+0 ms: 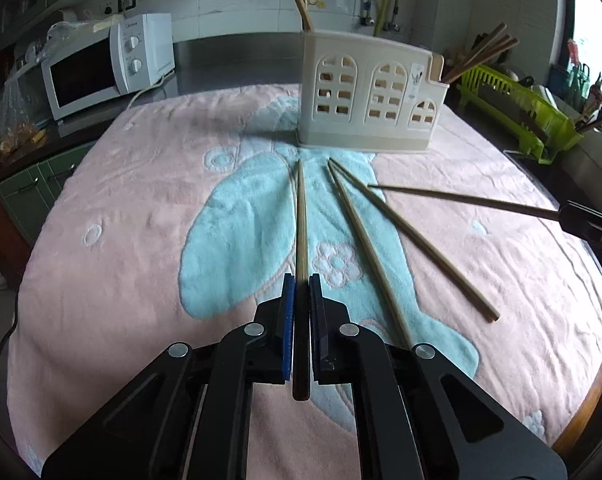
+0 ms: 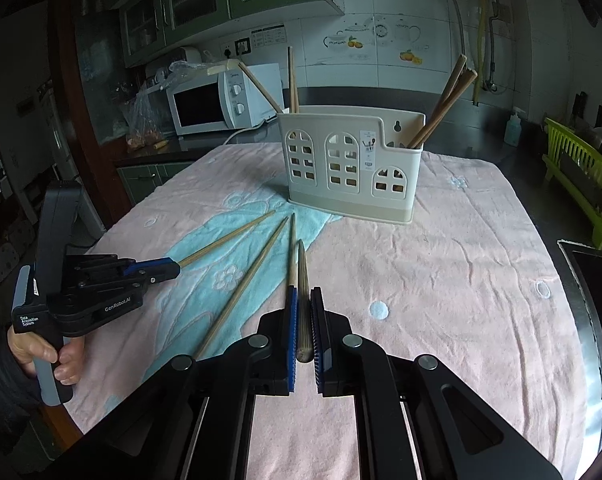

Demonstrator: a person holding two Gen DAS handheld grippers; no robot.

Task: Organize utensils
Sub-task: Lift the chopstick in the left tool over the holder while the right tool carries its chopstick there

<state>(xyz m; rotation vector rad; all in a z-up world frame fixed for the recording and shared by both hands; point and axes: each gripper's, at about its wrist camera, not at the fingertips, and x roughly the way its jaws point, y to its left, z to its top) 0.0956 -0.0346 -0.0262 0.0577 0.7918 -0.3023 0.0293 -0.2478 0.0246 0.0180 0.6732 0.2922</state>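
I read "GenRobot.AI" and "Data Acquisition System" on my left tool (image 2: 173, 270), lettering only the right wrist view gives me, along with the hand (image 2: 47, 354) gripping its handle. The label on the utensil holder (image 2: 351, 162) and the microwave's (image 2: 221, 98) badge are too small to read.

My left tool (image 1: 301, 286) is clamped on a pale chopstick (image 1: 301, 216) that runs straight ahead from its pads toward the holder (image 1: 371, 100). My right tool (image 2: 303, 296) is pinched on a darker chopstick (image 2: 301, 276), likewise aimed at the holder, which stands ahead on the pink and blue towel (image 2: 461, 280) covering the desk.

Two loose chopsticks (image 1: 385, 240) lie on the towel just right of the left tool (from the right tool they sit just left). More chopsticks stand in the holder's compartments. The left view shows the right tool (image 1: 593, 224) only at its edge; the green dish rack (image 1: 517, 108) sits beyond it.
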